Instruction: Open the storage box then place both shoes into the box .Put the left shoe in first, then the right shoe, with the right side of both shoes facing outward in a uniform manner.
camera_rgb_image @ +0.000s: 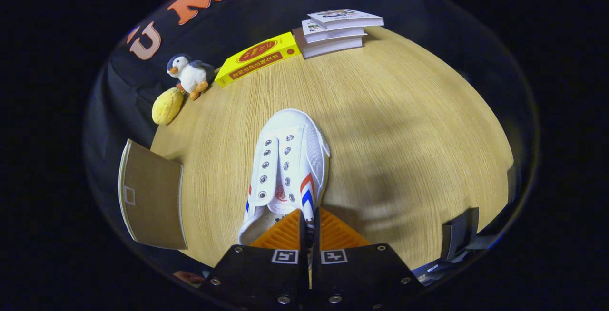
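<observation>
A white canvas shoe (288, 163) with red and blue side stripes and no laces points away from me over the wooden table (404, 125). My gripper (309, 225) is shut on the shoe's rear collar edge, one finger inside the opening and one outside. The shoe hangs or rests just ahead of the fingers; I cannot tell whether it touches the table. To the left of the shoe a brown cardboard flap (152, 194) of the storage box stands at the table's edge.
Beyond the shoe, at the back of the table, sit a plush penguin (190, 74), a yellow plush ball (167, 106), a yellow book (259, 57) and a stack of books (335, 31). A dark object (459, 232) lies at the near right edge.
</observation>
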A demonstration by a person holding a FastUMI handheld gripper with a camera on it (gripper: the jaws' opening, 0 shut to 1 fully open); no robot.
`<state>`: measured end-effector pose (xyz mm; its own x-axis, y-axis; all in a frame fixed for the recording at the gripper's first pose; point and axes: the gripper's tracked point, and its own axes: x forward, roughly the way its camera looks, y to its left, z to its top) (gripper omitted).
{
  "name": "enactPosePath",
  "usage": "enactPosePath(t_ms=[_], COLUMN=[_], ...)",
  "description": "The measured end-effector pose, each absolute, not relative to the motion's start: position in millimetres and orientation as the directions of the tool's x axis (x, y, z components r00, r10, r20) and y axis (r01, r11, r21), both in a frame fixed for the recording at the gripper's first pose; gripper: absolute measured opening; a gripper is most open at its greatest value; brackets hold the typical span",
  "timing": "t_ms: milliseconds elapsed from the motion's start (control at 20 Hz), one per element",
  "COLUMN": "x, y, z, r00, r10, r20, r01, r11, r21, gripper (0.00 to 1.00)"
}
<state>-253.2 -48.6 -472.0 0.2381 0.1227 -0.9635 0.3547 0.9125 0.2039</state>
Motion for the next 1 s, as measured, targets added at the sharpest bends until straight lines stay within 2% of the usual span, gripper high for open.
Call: enactPosePath(t_ms=[350,1000], x=[-209,-171], y=[-22,104], z=[-410,-327], r00=[0.34,0.352], r10=[0.146,0.299], r20=[-0.929,-0.887], r01=[0.342,0.21], r11=[0.901,0.898], r21=[0.267,0.386], gripper=[0.03,0.03])
